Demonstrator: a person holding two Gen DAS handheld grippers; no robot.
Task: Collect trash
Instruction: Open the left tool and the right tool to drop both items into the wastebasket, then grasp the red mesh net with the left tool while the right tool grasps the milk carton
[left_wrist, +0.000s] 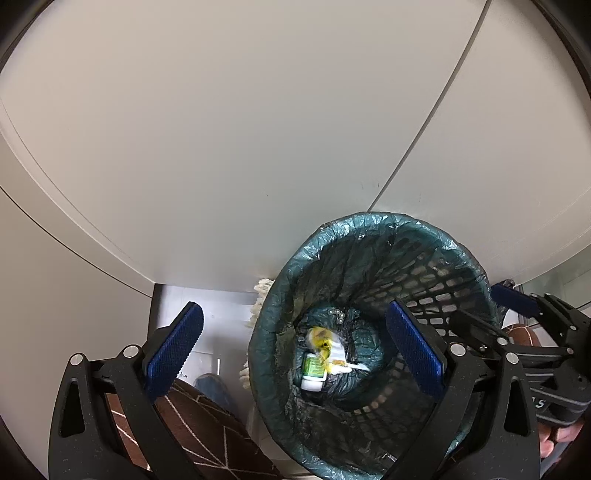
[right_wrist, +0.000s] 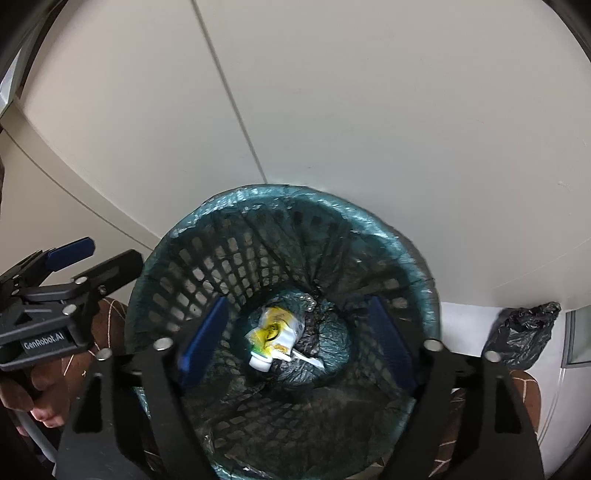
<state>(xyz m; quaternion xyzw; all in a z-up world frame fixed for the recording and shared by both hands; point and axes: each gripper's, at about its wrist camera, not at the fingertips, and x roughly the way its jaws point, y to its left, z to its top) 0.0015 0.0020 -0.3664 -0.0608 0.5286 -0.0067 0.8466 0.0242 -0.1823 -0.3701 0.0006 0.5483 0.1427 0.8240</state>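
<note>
A dark basket bin lined with a green bag (left_wrist: 354, 229) (right_wrist: 295, 195) stands against a white cabinet. At its bottom lie a blurred yellow and white wrapper (left_wrist: 320, 338) (right_wrist: 275, 328) and a small white bottle with a green label (left_wrist: 313, 371) (right_wrist: 260, 360). My left gripper (left_wrist: 295, 354) hovers open over the bin's left rim, nothing between its blue pads; the right wrist view shows it at the left (right_wrist: 96, 258). My right gripper (right_wrist: 297, 339) hangs open above the bin's mouth, with the trash far below it. It also shows in the left wrist view (left_wrist: 495, 314).
White cabinet panels (left_wrist: 258, 147) rise behind the bin. A crumpled black bag (right_wrist: 524, 332) lies on the floor to the right. Pale mop strands (left_wrist: 258, 306) sit left of the bin. Brown patterned footwear (left_wrist: 207, 435) and a person's hand (right_wrist: 40, 402) are nearby.
</note>
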